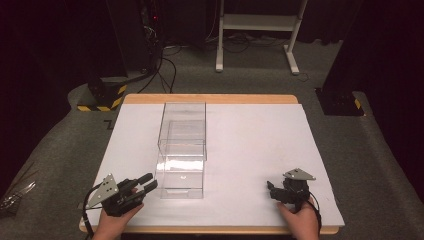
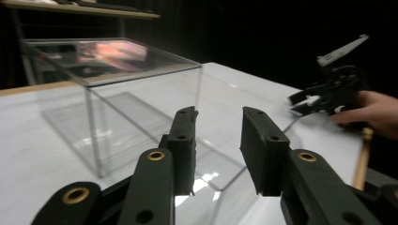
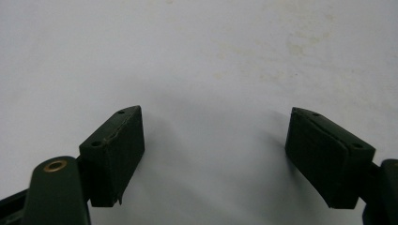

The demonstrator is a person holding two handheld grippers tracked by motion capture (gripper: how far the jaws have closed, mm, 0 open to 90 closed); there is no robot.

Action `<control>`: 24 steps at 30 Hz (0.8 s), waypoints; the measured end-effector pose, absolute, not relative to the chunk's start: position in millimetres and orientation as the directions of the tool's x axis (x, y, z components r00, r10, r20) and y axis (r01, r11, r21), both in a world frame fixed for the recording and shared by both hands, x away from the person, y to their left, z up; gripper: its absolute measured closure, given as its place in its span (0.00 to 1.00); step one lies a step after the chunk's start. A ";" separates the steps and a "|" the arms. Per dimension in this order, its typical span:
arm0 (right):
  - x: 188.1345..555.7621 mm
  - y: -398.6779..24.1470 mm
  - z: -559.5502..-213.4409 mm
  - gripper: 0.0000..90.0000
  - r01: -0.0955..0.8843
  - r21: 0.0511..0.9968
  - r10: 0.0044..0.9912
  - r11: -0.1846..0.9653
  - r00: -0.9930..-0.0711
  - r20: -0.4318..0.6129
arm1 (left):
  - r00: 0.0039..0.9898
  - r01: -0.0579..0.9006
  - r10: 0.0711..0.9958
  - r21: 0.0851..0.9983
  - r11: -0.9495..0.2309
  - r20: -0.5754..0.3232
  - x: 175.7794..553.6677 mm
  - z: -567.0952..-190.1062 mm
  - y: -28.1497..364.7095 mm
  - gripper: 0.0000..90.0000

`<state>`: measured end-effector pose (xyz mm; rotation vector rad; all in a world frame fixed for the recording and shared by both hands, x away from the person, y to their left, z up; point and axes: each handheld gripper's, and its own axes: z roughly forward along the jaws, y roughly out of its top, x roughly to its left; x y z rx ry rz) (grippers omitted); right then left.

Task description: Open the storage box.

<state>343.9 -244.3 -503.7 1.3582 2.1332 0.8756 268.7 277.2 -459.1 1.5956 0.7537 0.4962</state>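
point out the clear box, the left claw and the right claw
clear box (image 1: pixel 182 150), high view, on its top panel
left claw (image 1: pixel 148 182), high view, between its tips
right claw (image 1: pixel 270 189), high view, between its tips

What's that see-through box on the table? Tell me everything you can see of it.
The clear box looks like thin transparent plastic, long and rectangular, with straight edges and flat walls that catch reflections. It stands on the white table cover, left of centre, its length running away from the person. Nothing seems to be inside it. The left claw sits just beside its near corner, jaws apart, not touching it.
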 end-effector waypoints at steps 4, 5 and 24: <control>344.0 -244.4 -503.7 0.22 0.620 0.721 0.913 0.308 -0.406 -0.041 | 0.650 0.199 0.752 0.979 -0.034 -0.106 273.3 -463.5 287.5 0.67; 344.0 -244.4 -503.7 0.22 0.620 0.721 0.913 0.308 -0.406 -0.041 | 0.650 0.199 0.752 0.979 -0.034 -0.106 273.3 -463.5 287.5 0.66; 344.0 -244.4 -503.7 0.22 0.621 0.721 0.913 0.307 -0.406 -0.040 | 0.375 0.362 0.927 0.924 -0.124 -0.022 295.6 -487.2 315.0 0.53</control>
